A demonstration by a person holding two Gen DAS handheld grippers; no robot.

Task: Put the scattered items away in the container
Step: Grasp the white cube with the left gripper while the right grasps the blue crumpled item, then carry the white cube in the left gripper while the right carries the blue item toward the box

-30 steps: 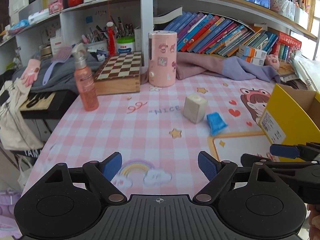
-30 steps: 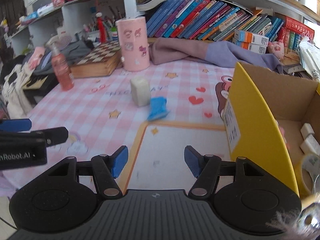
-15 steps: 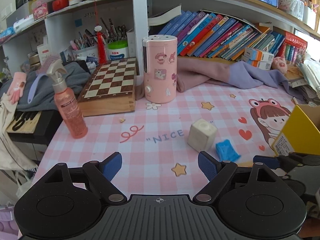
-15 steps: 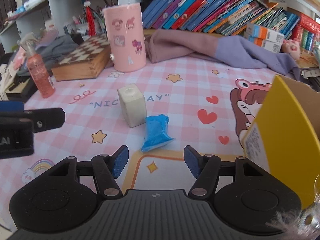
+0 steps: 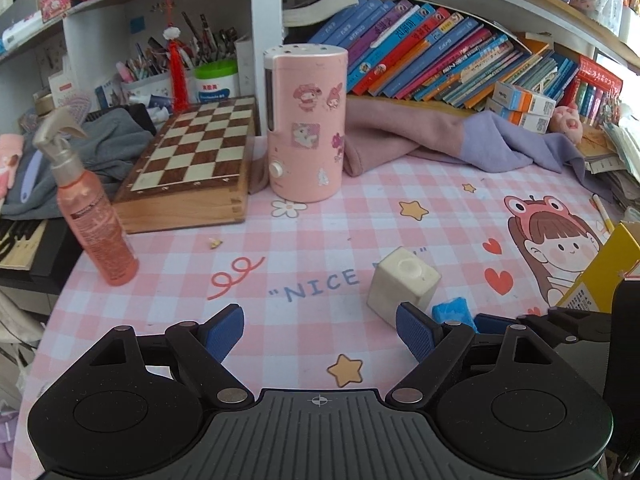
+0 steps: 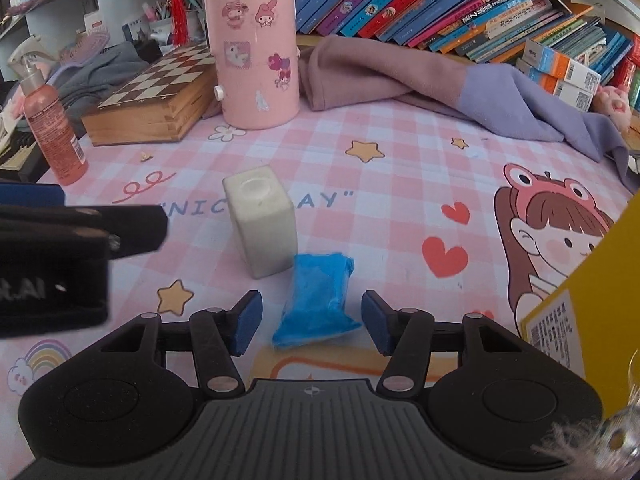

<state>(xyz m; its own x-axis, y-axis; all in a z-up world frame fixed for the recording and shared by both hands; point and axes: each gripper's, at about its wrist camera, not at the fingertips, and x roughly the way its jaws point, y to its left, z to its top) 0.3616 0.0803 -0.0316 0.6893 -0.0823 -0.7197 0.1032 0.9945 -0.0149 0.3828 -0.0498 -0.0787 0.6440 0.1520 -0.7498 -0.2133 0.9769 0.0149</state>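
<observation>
Pink checked tablecloth (image 6: pixel 400 208), cluttered shelves behind.
Right gripper (image 6: pixel 311 322) jaws just narrowing around blue pouch (image 6: pixel 318 300), not touching; left gripper (image 5: pixel 320 330) spread wide, pouch half-hidden there beside white block (image 5: pixel 402 284).

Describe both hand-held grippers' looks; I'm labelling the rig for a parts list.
The left hand-held gripper and right hand-held gripper match: black ribbed bodies, round discs, silver pivot pins, blue pads on black fingers. White lettering marks the left one's side. No cables or sleeves visible.

Bare cloth ahead-left of the right gripper (image 6: pixel 311 322); cream block (image 6: pixel 262 222) blocks straight ahead, yellow box (image 6: pixel 592 280) walls the right.
</observation>
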